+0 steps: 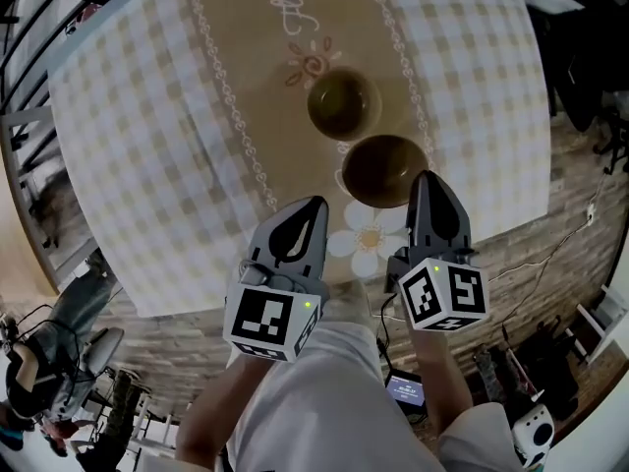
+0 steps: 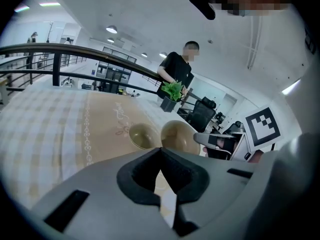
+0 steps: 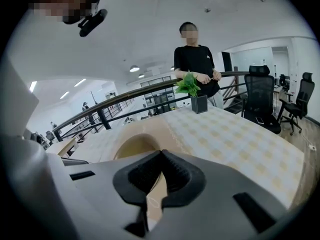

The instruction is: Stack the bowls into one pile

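Two olive-brown bowls stand side by side on the beige runner of the checked table [image 1: 147, 116], each on its own. The far bowl [image 1: 344, 103] [image 2: 142, 135] is upright and empty. The near bowl [image 1: 383, 170] [image 2: 179, 136] [image 3: 134, 147] lies just ahead of my right gripper [image 1: 424, 177] [image 3: 161, 153], whose tip reaches its near rim. That gripper is shut with nothing in it. My left gripper [image 1: 315, 204] [image 2: 161, 151] is shut too and empty. It hovers over the flower print near the table's front edge, left of the near bowl.
A potted green plant [image 2: 171, 95] [image 3: 192, 91] stands at the table's far end, and a person in black [image 3: 195, 59] stands behind it. A dark railing [image 2: 75, 51] runs along the far left side. Office chairs [image 3: 262, 96] sit to the right, with cables and gear on the floor below.
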`<state>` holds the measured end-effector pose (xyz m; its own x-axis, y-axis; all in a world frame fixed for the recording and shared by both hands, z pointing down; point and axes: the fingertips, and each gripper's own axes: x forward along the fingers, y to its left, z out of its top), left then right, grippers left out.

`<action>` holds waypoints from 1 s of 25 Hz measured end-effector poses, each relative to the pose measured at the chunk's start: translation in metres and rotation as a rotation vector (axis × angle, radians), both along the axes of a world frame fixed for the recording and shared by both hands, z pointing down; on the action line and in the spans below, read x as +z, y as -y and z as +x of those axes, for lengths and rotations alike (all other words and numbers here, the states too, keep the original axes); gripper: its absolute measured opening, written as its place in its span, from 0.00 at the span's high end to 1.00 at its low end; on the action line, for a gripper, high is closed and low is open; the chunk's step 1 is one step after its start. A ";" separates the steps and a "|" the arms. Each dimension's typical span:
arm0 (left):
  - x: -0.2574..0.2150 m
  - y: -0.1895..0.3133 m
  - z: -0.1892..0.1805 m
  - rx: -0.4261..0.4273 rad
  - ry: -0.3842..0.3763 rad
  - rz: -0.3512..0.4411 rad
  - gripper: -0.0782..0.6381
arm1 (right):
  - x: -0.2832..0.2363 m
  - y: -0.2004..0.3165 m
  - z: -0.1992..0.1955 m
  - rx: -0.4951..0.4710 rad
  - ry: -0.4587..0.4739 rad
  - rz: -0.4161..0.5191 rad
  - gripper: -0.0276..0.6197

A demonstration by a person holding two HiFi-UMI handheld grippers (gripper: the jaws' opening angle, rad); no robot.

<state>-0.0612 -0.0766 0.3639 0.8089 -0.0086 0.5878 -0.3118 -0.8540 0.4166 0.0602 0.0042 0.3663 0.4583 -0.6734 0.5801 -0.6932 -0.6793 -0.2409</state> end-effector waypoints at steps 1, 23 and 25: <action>-0.002 0.003 0.000 -0.008 -0.005 0.000 0.87 | -0.003 0.004 0.002 -0.007 -0.006 0.002 0.90; 0.015 0.057 0.025 -0.127 0.040 -0.023 0.87 | 0.026 0.089 0.031 -0.155 0.044 -0.002 0.90; 0.021 0.058 0.026 -0.130 0.061 -0.032 0.87 | 0.033 0.093 0.033 -0.164 0.054 -0.008 0.90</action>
